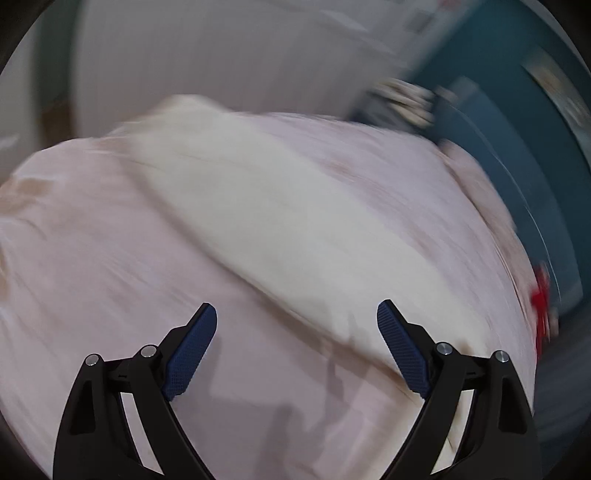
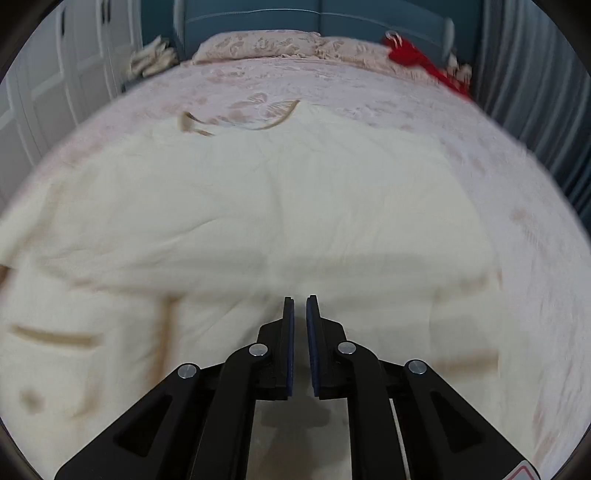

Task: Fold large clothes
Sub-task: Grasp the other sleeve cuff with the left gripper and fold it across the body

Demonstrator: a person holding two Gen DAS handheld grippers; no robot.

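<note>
A large cream garment (image 2: 258, 206) with tan trim lies spread across the pink bedspread (image 2: 517, 229). In the right wrist view it fills the middle and lower left. My right gripper (image 2: 300, 306) hovers over its near part with its jaws nearly together and nothing between them. In the blurred left wrist view the garment (image 1: 280, 206) runs as a pale band from upper left to lower right. My left gripper (image 1: 297, 314) is wide open and empty, just above the bedspread (image 1: 92, 258) beside the garment's near edge.
Pink pillows (image 2: 258, 44) lie at the head of the bed against a teal headboard (image 2: 332, 18). A red cloth (image 2: 417, 59) lies at the far right corner. A folded pale item (image 2: 151, 59) sits at far left. White wardrobe doors (image 2: 48, 81) stand left.
</note>
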